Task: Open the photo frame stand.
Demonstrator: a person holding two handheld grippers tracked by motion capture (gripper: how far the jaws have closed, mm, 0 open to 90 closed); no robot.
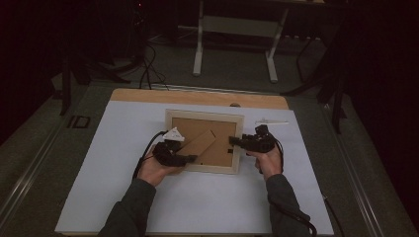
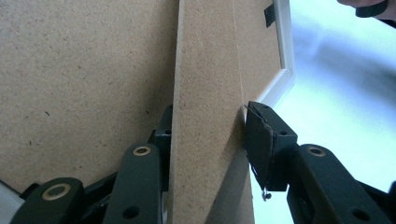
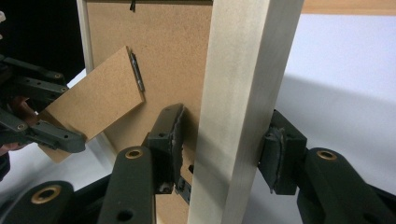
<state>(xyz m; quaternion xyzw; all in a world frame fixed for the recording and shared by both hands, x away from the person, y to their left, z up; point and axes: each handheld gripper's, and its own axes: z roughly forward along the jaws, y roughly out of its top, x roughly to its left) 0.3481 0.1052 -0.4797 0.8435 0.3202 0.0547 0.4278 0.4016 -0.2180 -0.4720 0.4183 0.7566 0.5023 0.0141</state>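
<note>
- The picture frame [image 1: 203,141] lies back side up on the sheet [image 1: 118,163] that covers the desk [image 1: 197,97].
- Its stand flap [image 1: 200,144] lies slantwise on the backing board [image 1: 190,126].
- The left claw [image 1: 190,159] sits at the frame's near left edge, astride the flap's end.
- The right claw [image 1: 233,142] straddles the frame's right rail [image 3: 243,107].
- A small strip [image 1: 271,122] lies behind the right claw, apart from the frame.

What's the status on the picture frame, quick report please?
Left hand-held gripper astride the stand flap. Right hand-held gripper astride the frame rail. Picture frame face down on the white sheet. Nothing in the way.
</note>
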